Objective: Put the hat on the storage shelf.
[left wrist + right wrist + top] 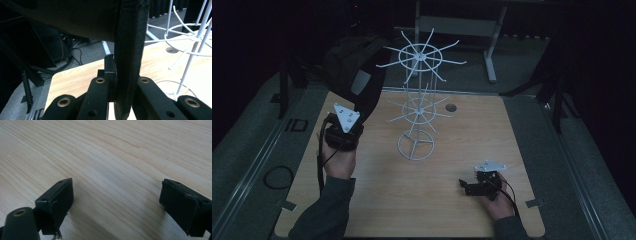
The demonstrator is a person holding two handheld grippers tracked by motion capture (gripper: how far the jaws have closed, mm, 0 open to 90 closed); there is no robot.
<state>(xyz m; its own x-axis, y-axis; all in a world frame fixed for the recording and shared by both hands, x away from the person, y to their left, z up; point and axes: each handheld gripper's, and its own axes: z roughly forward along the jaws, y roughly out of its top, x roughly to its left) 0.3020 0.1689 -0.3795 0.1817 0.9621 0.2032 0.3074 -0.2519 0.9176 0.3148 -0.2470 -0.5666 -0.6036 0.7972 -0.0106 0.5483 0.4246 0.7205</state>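
My left gripper [343, 131] was clamped on the strap [130, 55] of a black bag [354, 67], which hung lifted over the desk's [462, 150] far-left corner, just beside the white wire rack [418, 100]. My right gripper [476, 186] lay released and empty, low over the desk's near-right part. I judged the swinging bag could catch a rack arm and tip it, or the strap could slip.
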